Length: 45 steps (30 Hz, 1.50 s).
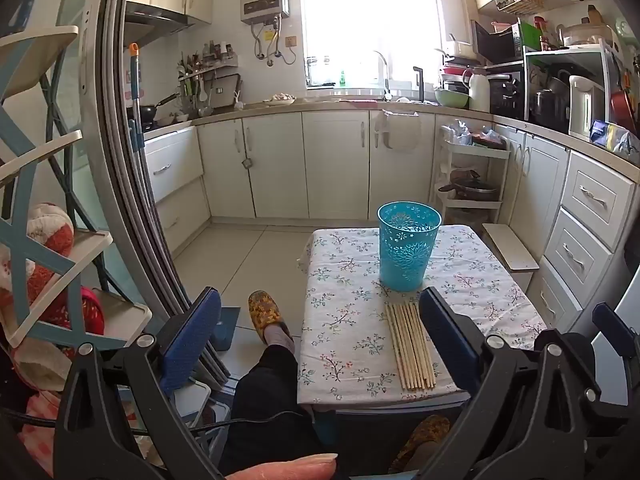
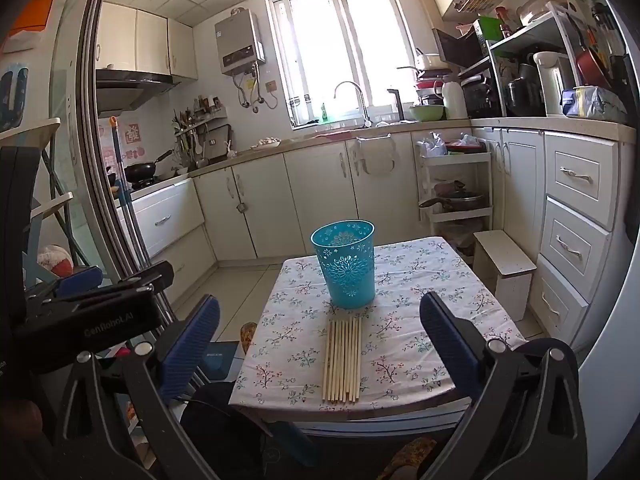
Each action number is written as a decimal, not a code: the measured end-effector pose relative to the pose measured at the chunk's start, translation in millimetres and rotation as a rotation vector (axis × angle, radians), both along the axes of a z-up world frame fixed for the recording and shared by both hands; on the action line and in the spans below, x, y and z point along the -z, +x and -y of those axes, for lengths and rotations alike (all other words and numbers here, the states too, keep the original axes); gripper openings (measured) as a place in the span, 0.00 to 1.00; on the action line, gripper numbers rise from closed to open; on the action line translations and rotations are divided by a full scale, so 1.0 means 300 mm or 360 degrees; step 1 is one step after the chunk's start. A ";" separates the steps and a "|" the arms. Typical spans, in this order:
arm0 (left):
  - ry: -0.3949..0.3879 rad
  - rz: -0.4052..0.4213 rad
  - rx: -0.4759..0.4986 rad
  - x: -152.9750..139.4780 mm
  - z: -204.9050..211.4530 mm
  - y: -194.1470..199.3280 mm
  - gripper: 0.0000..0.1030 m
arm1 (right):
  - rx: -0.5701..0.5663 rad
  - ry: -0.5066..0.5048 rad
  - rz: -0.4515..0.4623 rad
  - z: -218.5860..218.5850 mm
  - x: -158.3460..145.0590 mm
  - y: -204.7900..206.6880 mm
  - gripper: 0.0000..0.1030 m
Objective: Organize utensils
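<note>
The chopsticks (image 2: 342, 359) lie in a row on the table (image 2: 420, 352), long axis toward the cup (image 2: 345, 262), centred before the wide-open, empty right gripper (image 2: 320, 344); the left gripper (image 1: 320, 340), equally open, seems further off.

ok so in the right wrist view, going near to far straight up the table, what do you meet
table's near edge → row of chopsticks lying flat → upright blue cup → table's far edge → floor → white cabinets under the sink → window
</note>
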<state>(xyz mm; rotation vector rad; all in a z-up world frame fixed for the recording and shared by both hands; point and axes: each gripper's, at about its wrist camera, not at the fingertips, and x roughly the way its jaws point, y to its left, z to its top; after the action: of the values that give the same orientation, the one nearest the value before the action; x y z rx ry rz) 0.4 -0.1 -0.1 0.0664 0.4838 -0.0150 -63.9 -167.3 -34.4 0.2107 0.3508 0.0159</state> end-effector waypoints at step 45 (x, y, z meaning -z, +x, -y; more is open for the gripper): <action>-0.0030 0.0024 0.0060 0.001 0.006 -0.012 0.92 | -0.0016 -0.0010 -0.0024 -0.013 0.000 0.014 0.93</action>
<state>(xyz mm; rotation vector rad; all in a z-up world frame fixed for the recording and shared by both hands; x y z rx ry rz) -3.2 -1.8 -0.5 0.0570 0.4674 -0.0558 -59.8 -163.4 -34.4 0.2029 0.3667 0.0233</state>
